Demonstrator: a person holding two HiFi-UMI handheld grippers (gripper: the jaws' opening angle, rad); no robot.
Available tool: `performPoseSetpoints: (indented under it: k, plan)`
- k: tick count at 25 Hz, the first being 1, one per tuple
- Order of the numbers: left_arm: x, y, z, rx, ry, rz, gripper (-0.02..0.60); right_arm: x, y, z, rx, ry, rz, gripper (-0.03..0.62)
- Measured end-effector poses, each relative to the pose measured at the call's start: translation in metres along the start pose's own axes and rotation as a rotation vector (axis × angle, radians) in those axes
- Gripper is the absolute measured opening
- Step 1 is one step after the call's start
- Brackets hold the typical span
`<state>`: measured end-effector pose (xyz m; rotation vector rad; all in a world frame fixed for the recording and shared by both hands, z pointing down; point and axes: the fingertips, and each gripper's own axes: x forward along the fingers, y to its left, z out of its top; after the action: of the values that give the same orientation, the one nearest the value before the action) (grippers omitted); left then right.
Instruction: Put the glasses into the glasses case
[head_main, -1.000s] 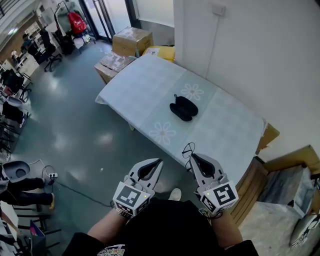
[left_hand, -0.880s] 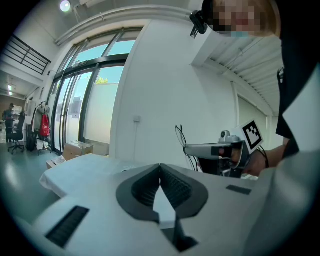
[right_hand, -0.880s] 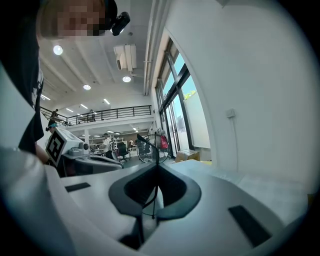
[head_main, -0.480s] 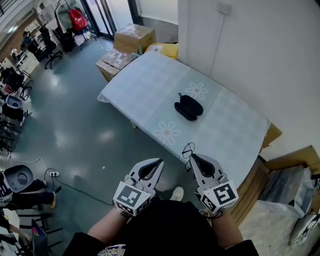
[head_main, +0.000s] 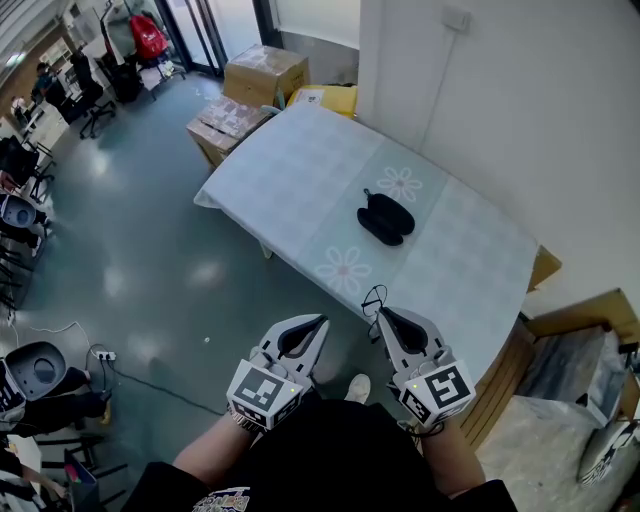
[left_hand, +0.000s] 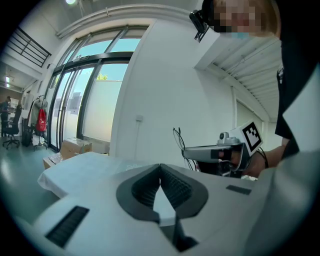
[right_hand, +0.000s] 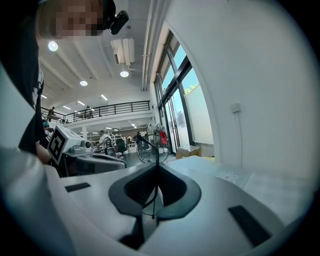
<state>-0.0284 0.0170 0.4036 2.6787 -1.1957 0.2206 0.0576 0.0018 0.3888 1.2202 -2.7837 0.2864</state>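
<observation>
Glasses (head_main: 374, 298) in right hand-held gripper (head_main: 382, 314)

The glasses (head_main: 373, 298), a thin dark wire frame, stand up out of the closed right gripper (head_main: 383, 314). The black oval case (head_main: 386, 218) lies on the table (head_main: 290, 170), well apart.

Glossy floor (head_main: 130, 250); matt tablecloth (head_main: 300, 170); thin metal-wire glasses (right_hand: 152, 151).
</observation>
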Motion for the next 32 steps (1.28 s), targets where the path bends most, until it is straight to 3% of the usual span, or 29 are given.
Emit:
performPoseSetpoints:
  k: [32]
  plan:
    - [-0.031, 0.122, 0.002, 0.013, 0.004, -0.133, 0.028, 0.123, 0.052, 0.002, 0.037, 0.008, -0.103, 0.029]
